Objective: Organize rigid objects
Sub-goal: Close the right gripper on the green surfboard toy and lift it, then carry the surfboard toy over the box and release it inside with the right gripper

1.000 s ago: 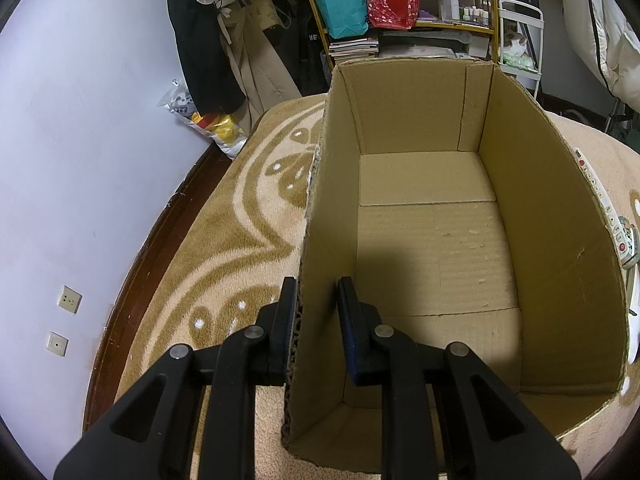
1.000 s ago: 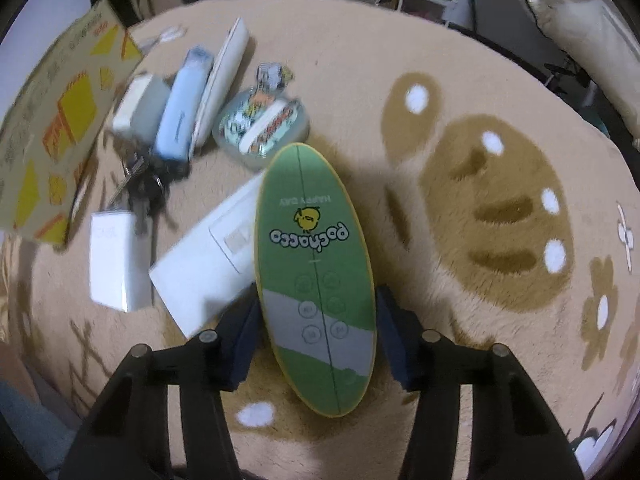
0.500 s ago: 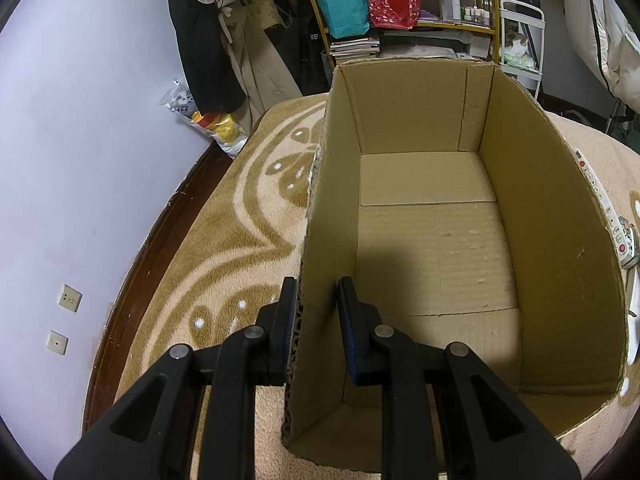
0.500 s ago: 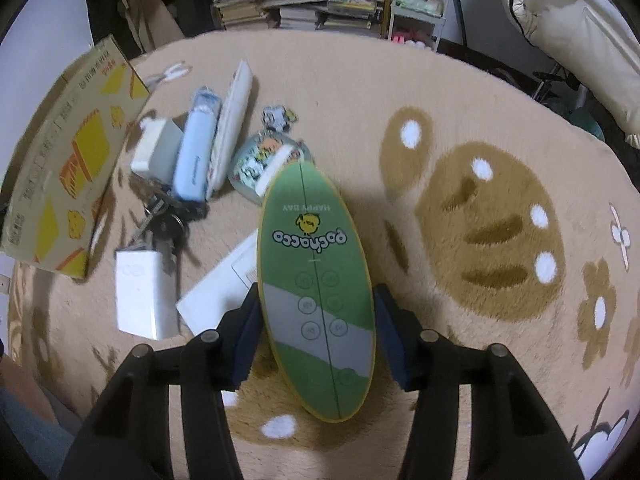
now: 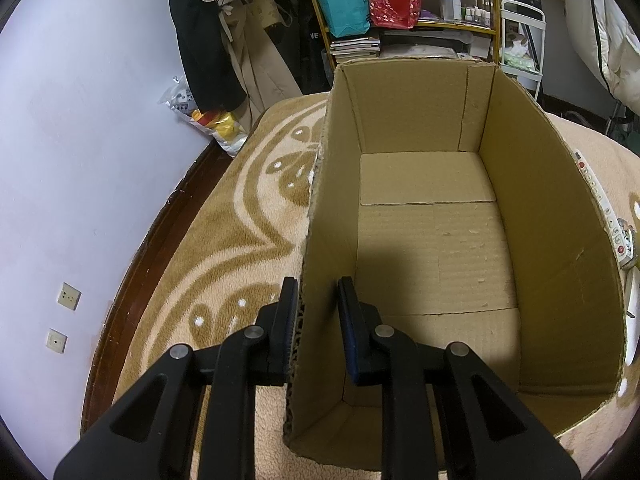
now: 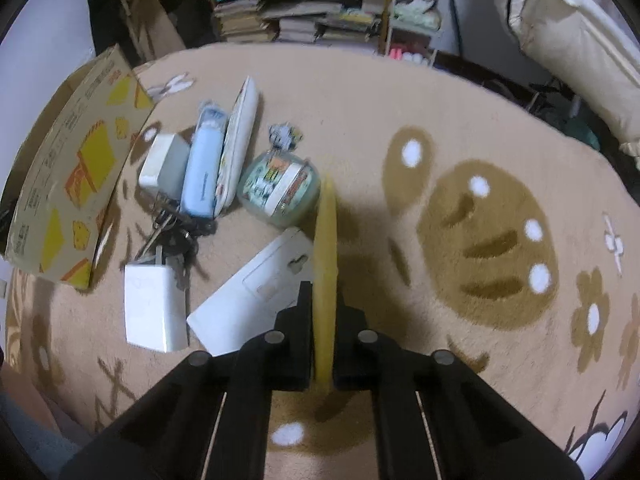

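Right tongs (image 6: 323, 322) now closed on the thin oval board (image 6: 326, 264), green-faced with a yellow rim a moment ago, seen here edge-on as a yellow sliver standing upright between the jaws. Half a second back, lying flat in wide-open jaws with its printed face up; now rotated on edge and clamped, apparently lifted clear of the tan patterned carpet (image 6: 460, 128). Meaning for the task: pick-up done, carry to the box next.

Left tongs (image 5: 318, 312) unchanged, pinching the near left wall of the open brown cardboard box (image 5: 552, 240), one jaw outside, one inside, steadying it. Box interior bare, nothing placed yet.

Left behind on the carpet, toward its left side beside the box's printed outer wall: round clear tin with cartoon stickers (image 6: 280, 188) just beyond the board's far tip, pale blue oblong case (image 6: 204, 172), long white remote (image 6: 240, 140), white square adapter (image 6: 164, 166), bunch of dark keys (image 6: 172, 232), white charger block (image 6: 154, 308), flat white packet (image 6: 256, 292). Plenty left to sort.
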{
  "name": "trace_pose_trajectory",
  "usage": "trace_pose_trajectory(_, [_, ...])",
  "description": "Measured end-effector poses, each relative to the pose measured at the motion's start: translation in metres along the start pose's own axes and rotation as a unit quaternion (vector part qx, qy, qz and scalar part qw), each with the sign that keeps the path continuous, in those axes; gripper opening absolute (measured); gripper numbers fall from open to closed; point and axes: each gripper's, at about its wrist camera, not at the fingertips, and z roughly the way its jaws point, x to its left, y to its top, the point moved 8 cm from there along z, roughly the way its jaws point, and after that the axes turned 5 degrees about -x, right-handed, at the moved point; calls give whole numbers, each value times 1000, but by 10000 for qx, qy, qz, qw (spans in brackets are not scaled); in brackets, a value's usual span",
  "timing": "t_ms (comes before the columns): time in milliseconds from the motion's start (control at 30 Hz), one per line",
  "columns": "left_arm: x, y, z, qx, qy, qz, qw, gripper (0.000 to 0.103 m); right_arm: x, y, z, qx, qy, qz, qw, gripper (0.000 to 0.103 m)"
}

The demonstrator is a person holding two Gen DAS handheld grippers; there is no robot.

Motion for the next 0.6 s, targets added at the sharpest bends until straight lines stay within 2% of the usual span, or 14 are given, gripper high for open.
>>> trace_pose_trajectory(200, [0,1,0,7,37,45,10000,20,12,30,-32,-711,-83,-172,9973,7])
trace_pose_trajectory(367, [-1,1,-1,27,-2,23,10000,19,30,52,-56,-1129,-13,-250,9933,7])
trace_pose_trajectory(600, [-1,1,-1,41,0,22,10000,19,85,78,-90,-1776,259,-599,9819,7])
